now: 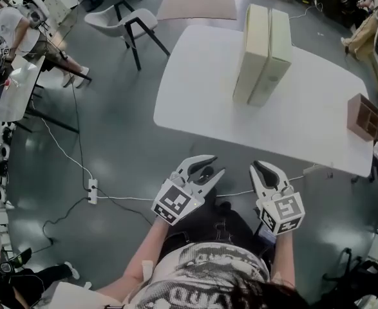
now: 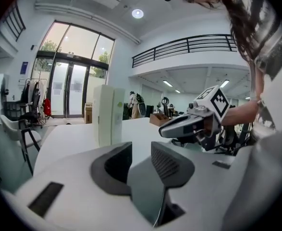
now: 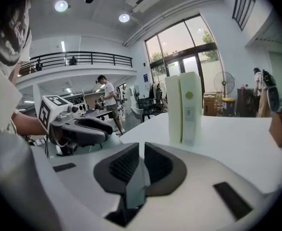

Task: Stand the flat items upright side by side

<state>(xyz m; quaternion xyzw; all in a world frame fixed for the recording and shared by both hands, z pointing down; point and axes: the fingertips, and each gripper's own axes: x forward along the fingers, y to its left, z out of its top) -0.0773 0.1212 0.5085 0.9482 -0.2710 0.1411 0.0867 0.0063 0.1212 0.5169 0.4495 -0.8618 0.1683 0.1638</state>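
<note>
Two pale boxes [image 1: 263,53] stand upright together on the bench [image 1: 317,127], well ahead of both jaws. The left gripper [image 1: 210,167] is released and the right gripper [image 1: 259,166] clenched (both empty). The right gripper view shows a green dot [image 3: 189,96] on one box's edge, which the head view does not.

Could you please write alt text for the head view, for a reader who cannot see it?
Two tall pale boxes stand upright side by side on a white table. In front of it, over the grey floor, a person holds the left gripper and the right gripper, both empty.
</note>
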